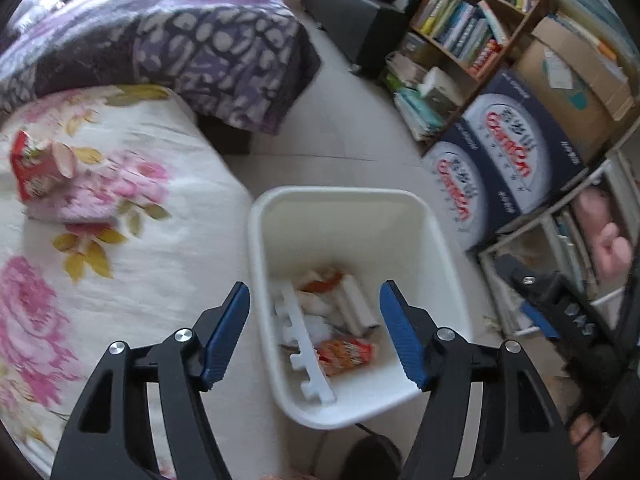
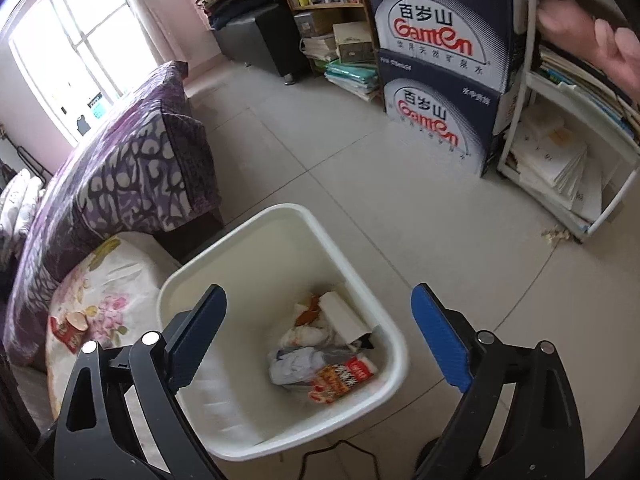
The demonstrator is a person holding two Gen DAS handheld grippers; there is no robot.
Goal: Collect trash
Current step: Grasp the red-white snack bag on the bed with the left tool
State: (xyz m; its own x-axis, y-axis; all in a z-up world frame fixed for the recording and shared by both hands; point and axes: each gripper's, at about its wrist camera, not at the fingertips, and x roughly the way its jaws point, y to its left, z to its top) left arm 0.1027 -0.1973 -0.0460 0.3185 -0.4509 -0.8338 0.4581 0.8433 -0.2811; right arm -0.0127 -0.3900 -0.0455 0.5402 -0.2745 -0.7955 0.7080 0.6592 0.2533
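A white waste bin [image 1: 360, 200] stands on the tiled floor beside the bed. Inside lie a white foam strip [image 1: 308, 344], an orange snack wrapper [image 1: 348, 354] and a white box [image 1: 356, 304]. My left gripper [image 1: 315, 296] hovers over the bin, open, with nothing between its blue pads. The right wrist view shows the same bin [image 2: 280, 212] with crumpled paper [image 2: 296, 364] and a red and orange packet [image 2: 340, 380]. My right gripper [image 2: 319, 296] is above it, open wide and empty. A crushed red paper cup [image 1: 38, 168] lies on the bed, left of the bin.
The bed has a floral sheet [image 1: 120, 260] and a purple blanket [image 1: 192, 40]. Two blue water cartons [image 2: 440, 80], a bookshelf [image 1: 472, 12] and a white rack [image 2: 560, 152] line the right side. A black cable [image 2: 340, 450] runs by the bin. A hand [image 2: 600, 40] shows at the upper right.
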